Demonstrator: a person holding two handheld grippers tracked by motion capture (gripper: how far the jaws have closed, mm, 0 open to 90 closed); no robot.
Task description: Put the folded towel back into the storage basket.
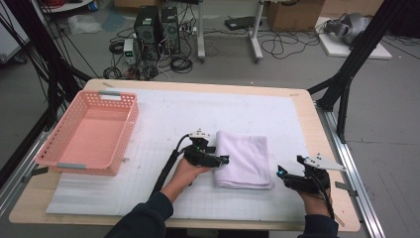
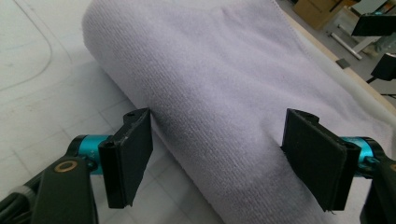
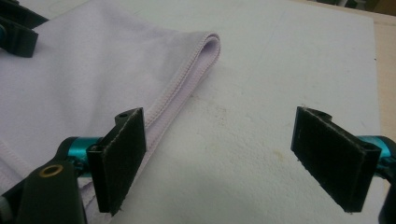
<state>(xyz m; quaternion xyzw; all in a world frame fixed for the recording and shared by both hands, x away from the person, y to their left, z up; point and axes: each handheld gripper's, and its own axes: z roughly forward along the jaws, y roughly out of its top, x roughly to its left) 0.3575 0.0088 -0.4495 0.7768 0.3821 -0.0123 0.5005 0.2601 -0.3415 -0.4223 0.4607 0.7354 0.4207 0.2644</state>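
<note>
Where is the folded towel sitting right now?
In the high view the folded towel lies on the white mat, right of centre, between the left gripper at its left edge and the right gripper; the pink basket stands far left.

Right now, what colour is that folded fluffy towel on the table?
The folded soft cloth towel is pale lilac, nearly white. The left gripper view shows it best.
</note>
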